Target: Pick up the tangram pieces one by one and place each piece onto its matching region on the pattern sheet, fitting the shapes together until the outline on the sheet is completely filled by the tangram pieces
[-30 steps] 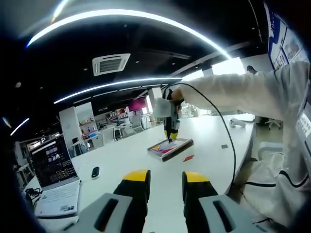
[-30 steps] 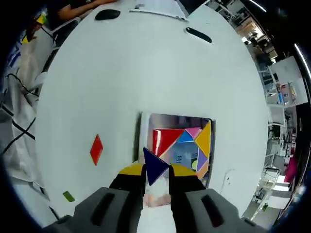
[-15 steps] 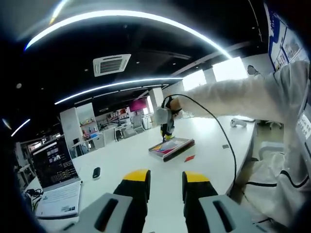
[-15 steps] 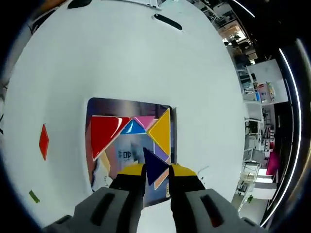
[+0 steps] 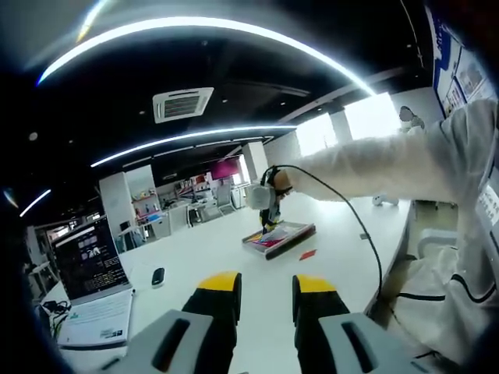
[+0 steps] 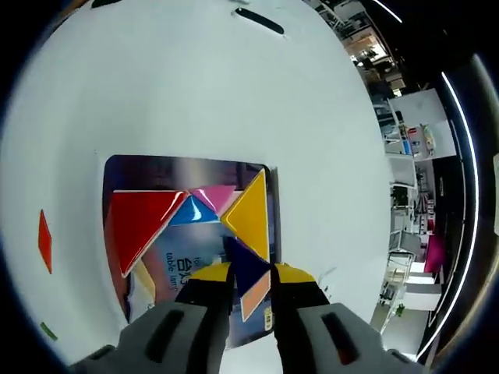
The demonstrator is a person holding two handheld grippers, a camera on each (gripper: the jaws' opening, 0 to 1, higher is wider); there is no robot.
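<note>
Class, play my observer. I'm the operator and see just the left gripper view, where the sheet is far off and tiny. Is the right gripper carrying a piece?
Observer: Yes. The right gripper is shut on a dark blue triangle, over the pattern sheet.
Operator: Which pieces lie on the sheet?
Observer: A red triangle, a small blue triangle, a pink piece and a yellow triangle.
Operator: Where does the held one point?
Observer: Its tip is at the yellow triangle's lower edge.
</note>
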